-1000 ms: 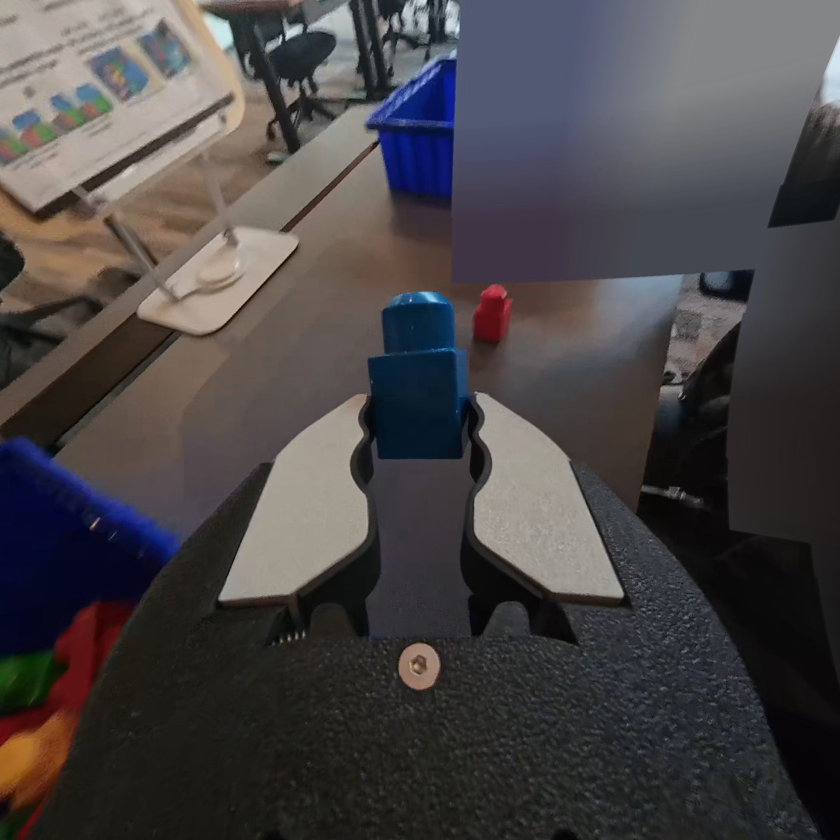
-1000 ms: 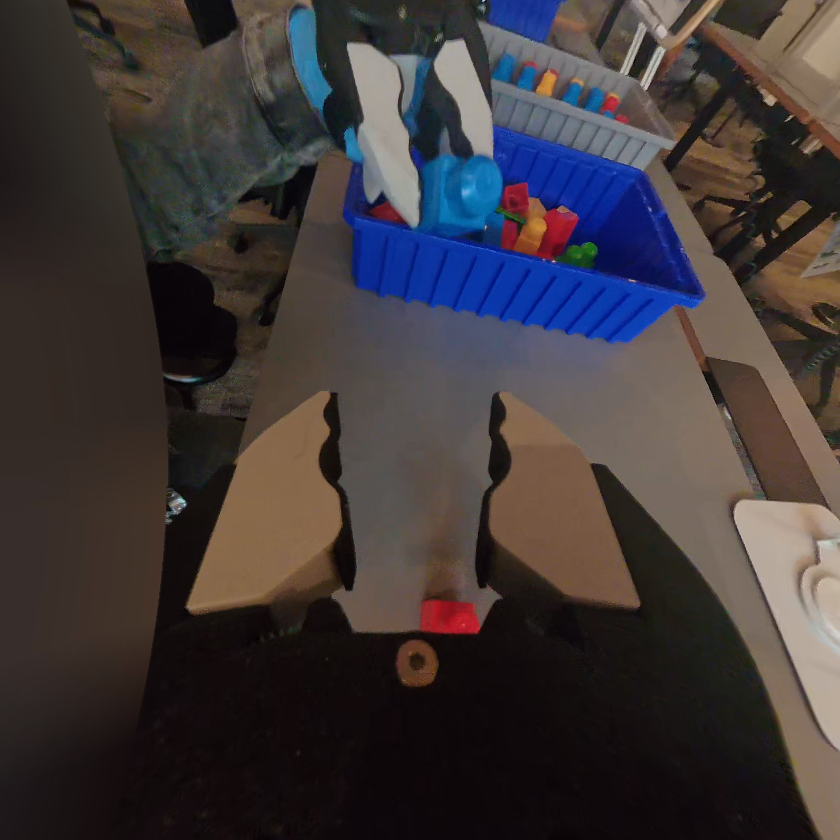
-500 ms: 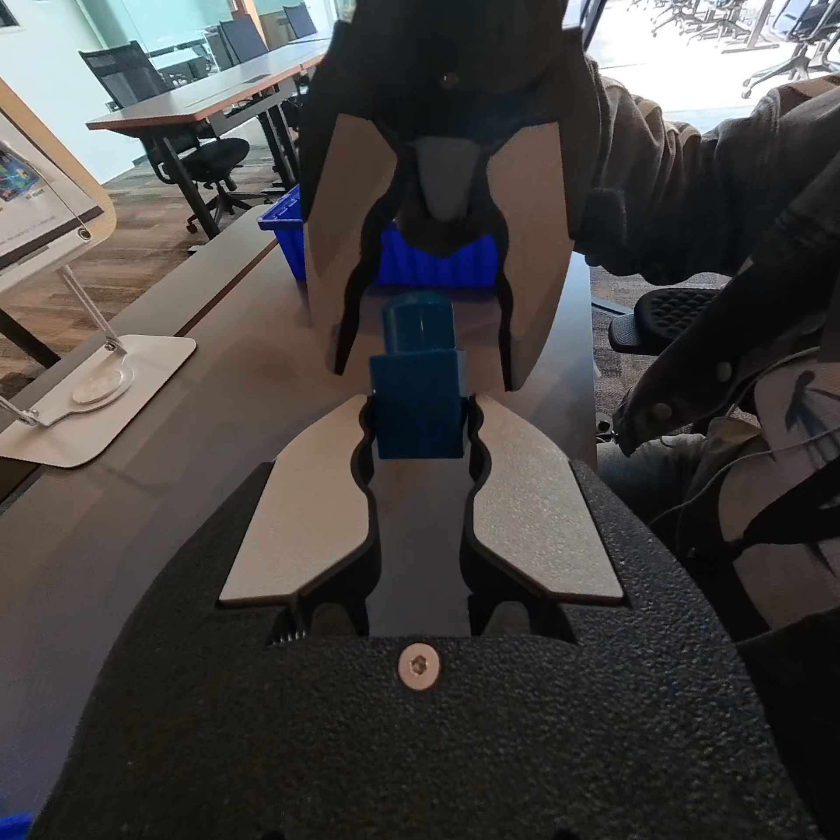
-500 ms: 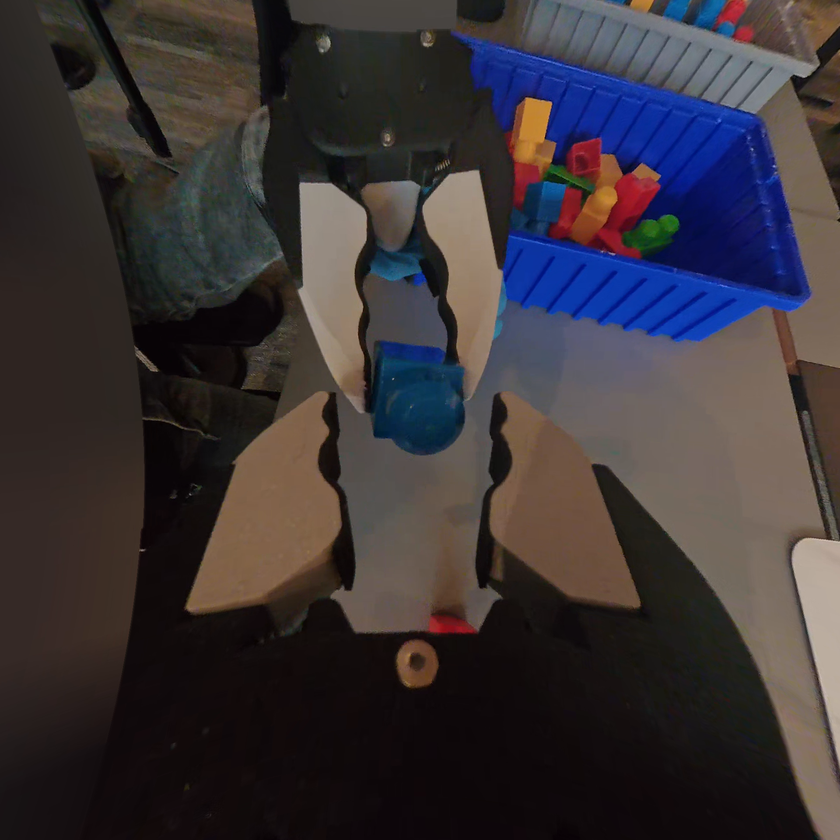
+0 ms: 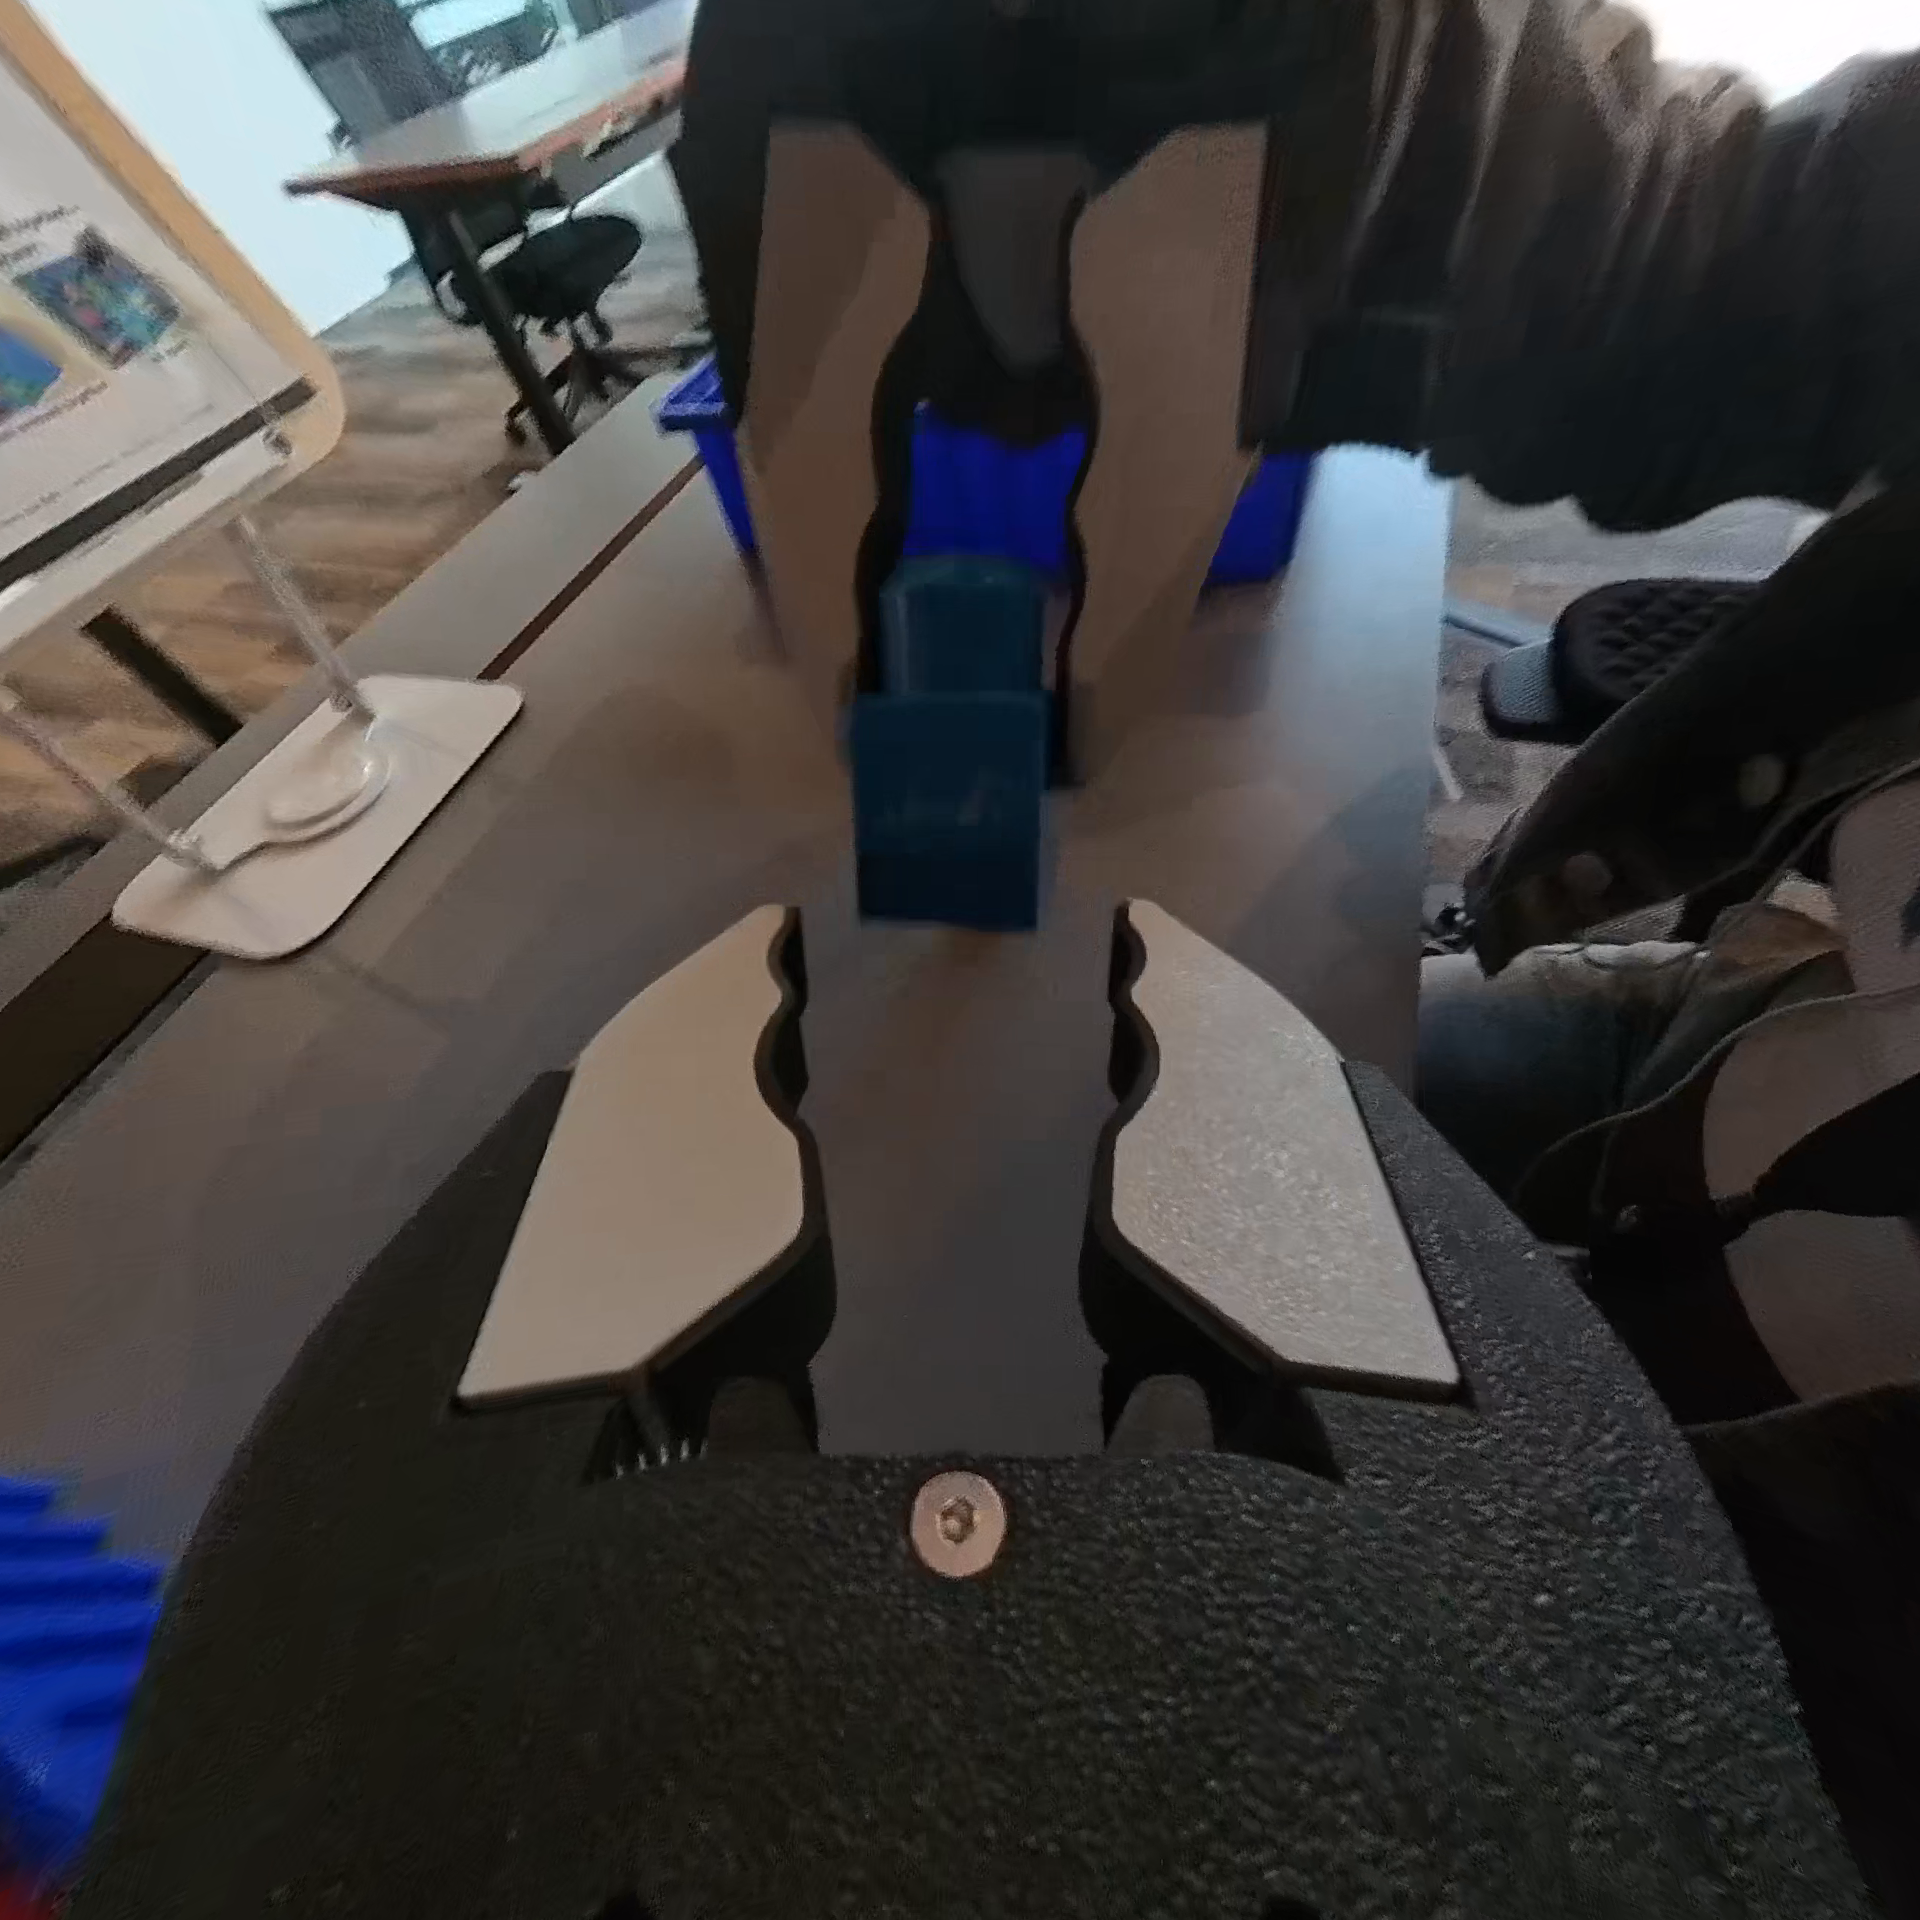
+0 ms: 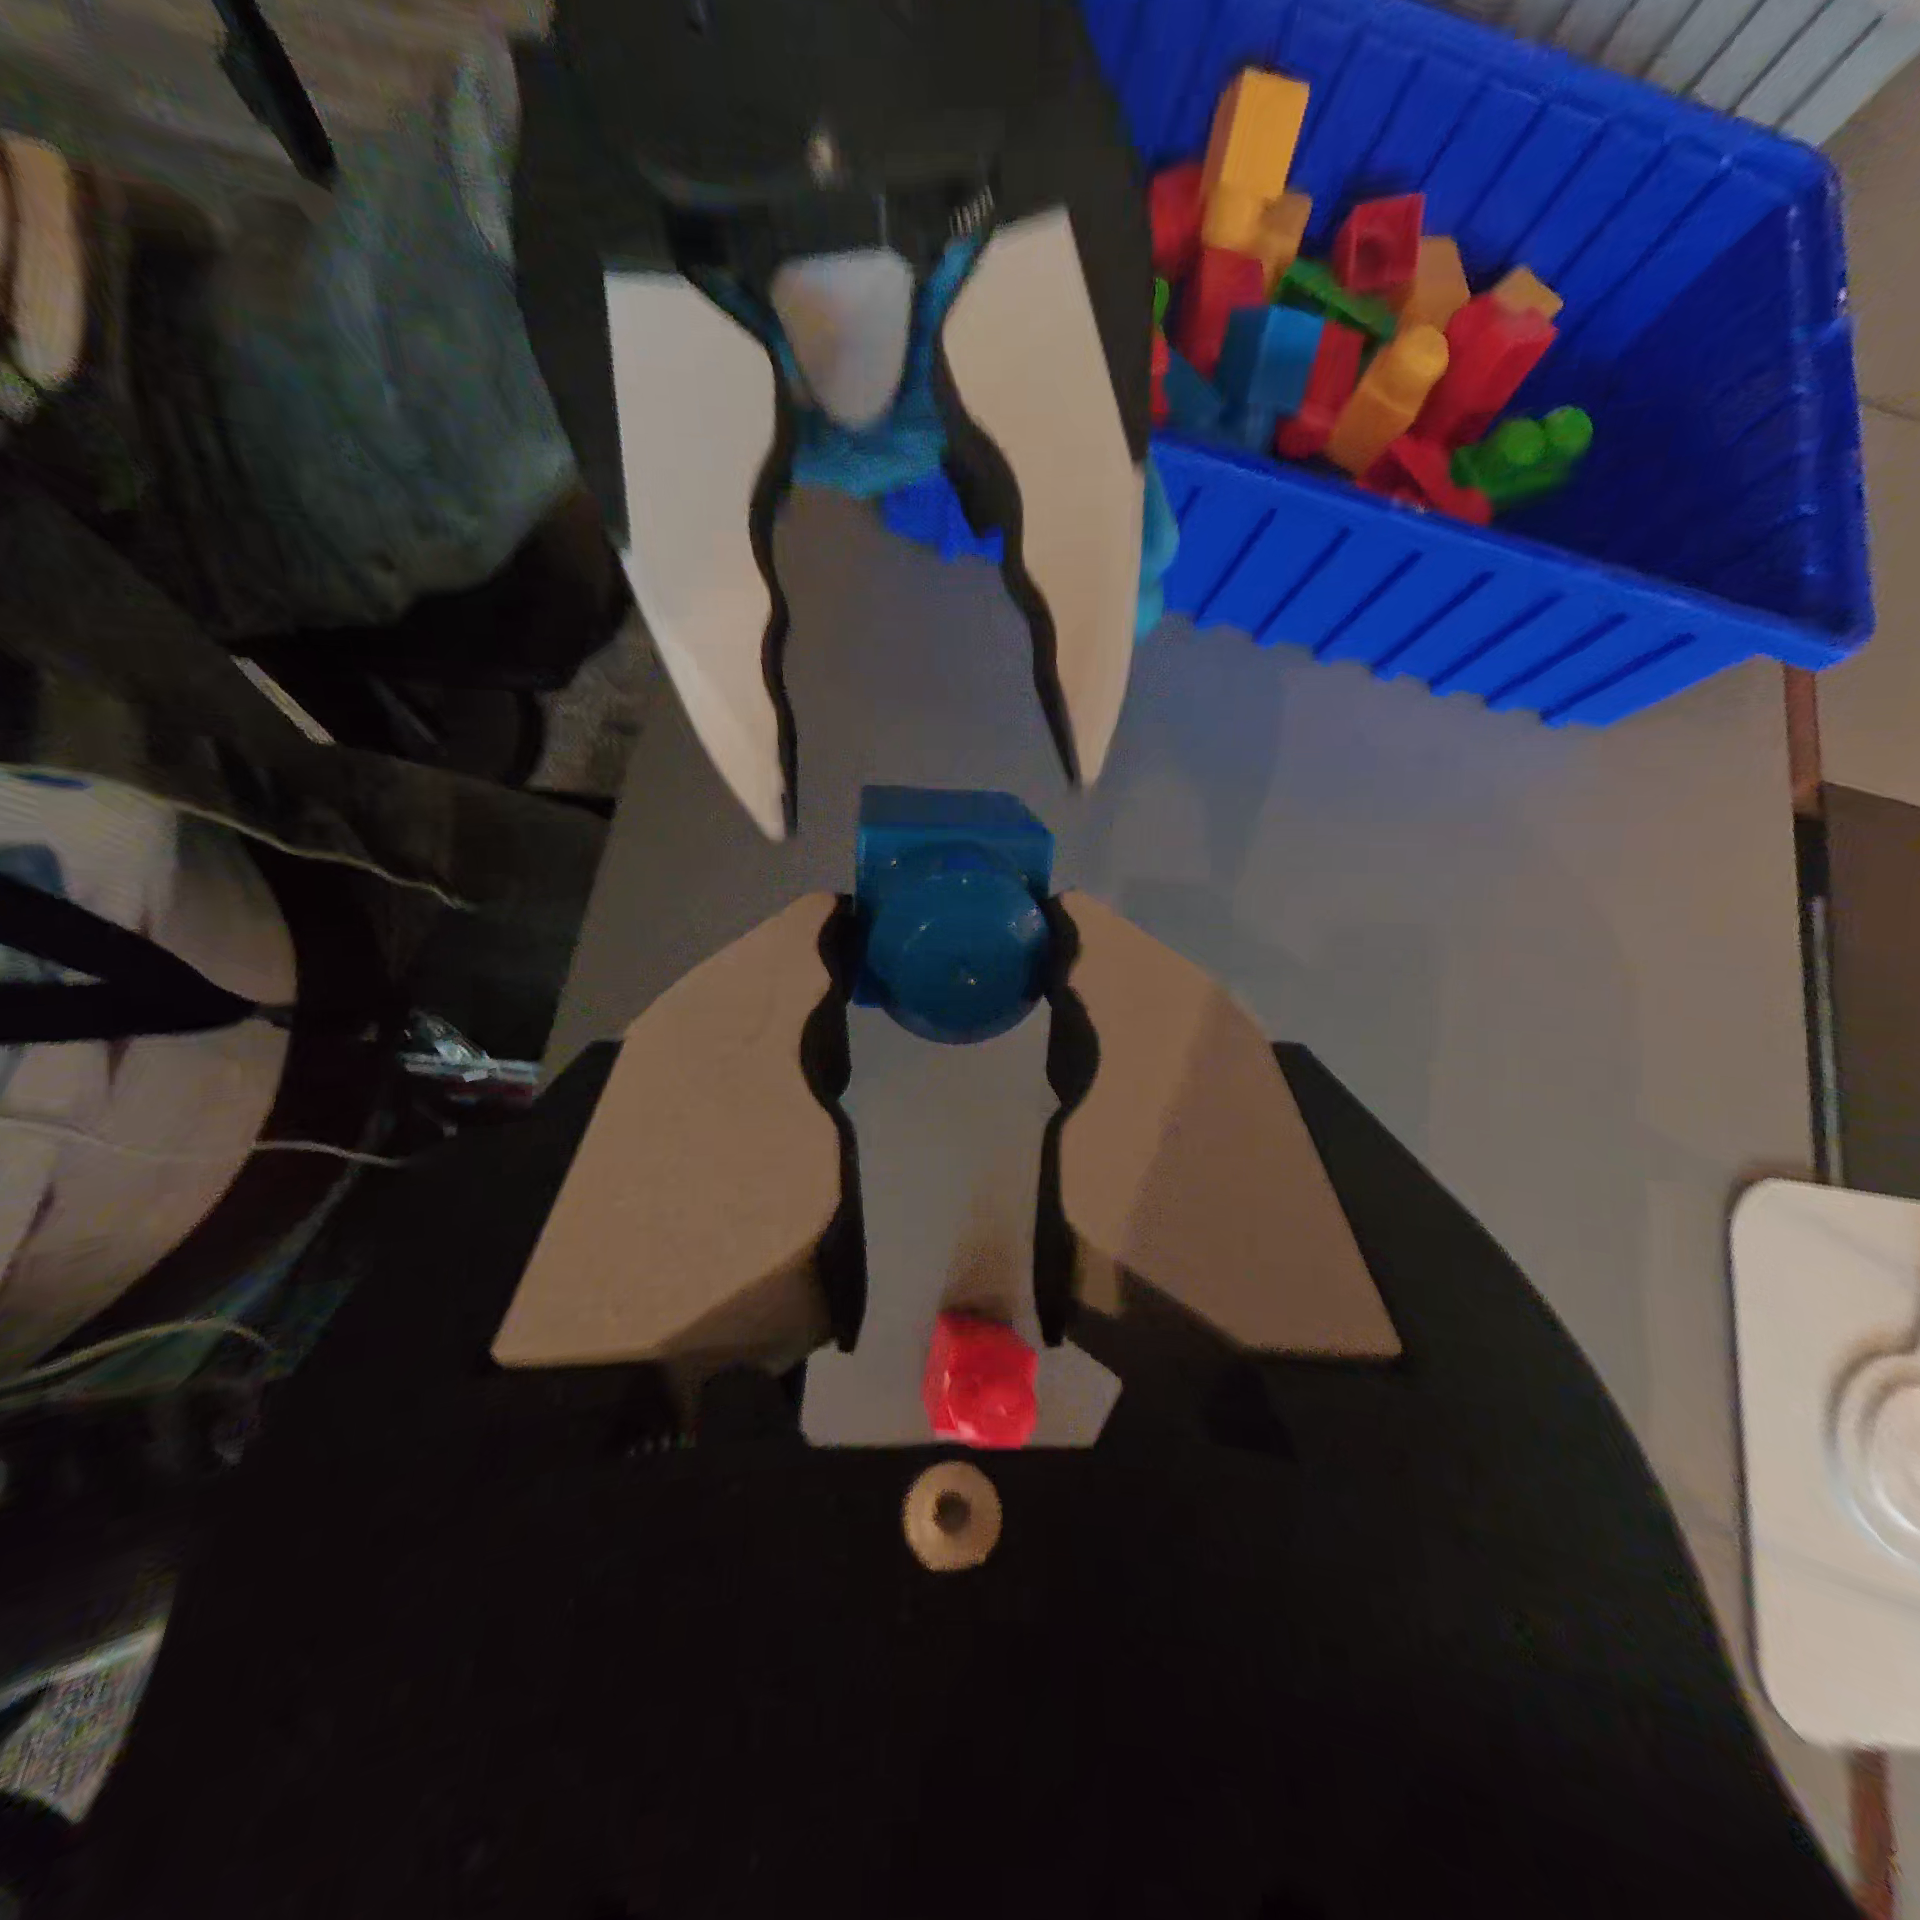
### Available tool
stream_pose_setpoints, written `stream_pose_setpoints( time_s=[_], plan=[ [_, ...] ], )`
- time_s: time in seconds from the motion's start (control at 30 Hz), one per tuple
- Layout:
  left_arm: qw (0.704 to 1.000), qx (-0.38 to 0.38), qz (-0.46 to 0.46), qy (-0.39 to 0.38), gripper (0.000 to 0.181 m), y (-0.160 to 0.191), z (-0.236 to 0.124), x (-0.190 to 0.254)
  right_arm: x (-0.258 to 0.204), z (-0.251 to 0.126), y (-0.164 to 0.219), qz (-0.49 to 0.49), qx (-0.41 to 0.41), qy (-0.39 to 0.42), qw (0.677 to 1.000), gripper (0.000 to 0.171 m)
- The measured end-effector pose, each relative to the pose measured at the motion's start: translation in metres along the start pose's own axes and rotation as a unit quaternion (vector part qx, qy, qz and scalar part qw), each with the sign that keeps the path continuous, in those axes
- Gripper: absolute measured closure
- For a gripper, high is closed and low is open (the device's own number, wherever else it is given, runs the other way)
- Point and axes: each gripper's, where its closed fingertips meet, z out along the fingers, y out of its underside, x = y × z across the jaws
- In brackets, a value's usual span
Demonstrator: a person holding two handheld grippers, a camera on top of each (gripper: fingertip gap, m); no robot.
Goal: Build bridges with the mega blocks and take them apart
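A single-stud blue block (image 5: pixel 951 810) hangs over the dark table (image 5: pixel 468 1091). My right gripper (image 6: pixel 951 914) is shut on the block's round stud (image 6: pixel 951 956). In the left wrist view the right gripper (image 5: pixel 951 665) faces me and grips the stud end. My left gripper (image 5: pixel 956 935) is open and empty, its tips just short of the block's square base. In the right wrist view the left gripper (image 6: pixel 925 790) stands open right behind the block. A small red block (image 6: pixel 982 1392) sits on the table below my right gripper.
A blue bin (image 6: pixel 1455 592) with several coloured blocks stands behind the left gripper. Another blue bin (image 5: pixel 977 488) sits at the table's far end. A white stand base (image 5: pixel 312 810) holds a picture sheet at the left edge. A person's dark sleeve (image 5: pixel 1558 260) is at the right. Both grippers' tips are close together, under 4 cm apart.
My left gripper has opened, let go of the blue block and drawn back a little. My right gripper has closed on the block's stud and now holds it.
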Motion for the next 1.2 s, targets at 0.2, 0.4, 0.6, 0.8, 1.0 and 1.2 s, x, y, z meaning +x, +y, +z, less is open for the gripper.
stream_pose_setpoints(
  time_s=[0.2,0.4,0.6,0.8,1.0,1.2],
  plan=[
    [0.995,-0.005,-0.032,-0.090,0.130,0.010,-0.048,-0.026,0.017,0.008,0.069,0.000,-0.180,0.006,0.984,0.138],
    [0.986,0.052,-0.038,-0.156,0.138,0.002,-0.095,-0.041,0.021,0.034,0.136,0.028,-0.278,-0.031,0.960,0.138],
    [0.982,0.062,-0.030,-0.175,0.139,0.001,-0.109,-0.043,0.027,0.045,0.161,0.035,-0.283,-0.032,0.958,0.138],
    [0.983,0.053,-0.028,-0.174,0.139,0.005,-0.105,-0.044,0.022,0.051,0.180,0.049,-0.286,-0.039,0.956,0.138],
    [0.983,0.048,-0.027,-0.173,0.139,0.006,-0.101,-0.044,0.020,0.051,0.191,0.061,-0.290,-0.041,0.954,0.138],
    [0.984,0.043,-0.024,-0.173,0.139,0.006,-0.100,-0.044,0.019,0.050,0.195,0.066,-0.290,-0.042,0.954,0.137]
  ],
)
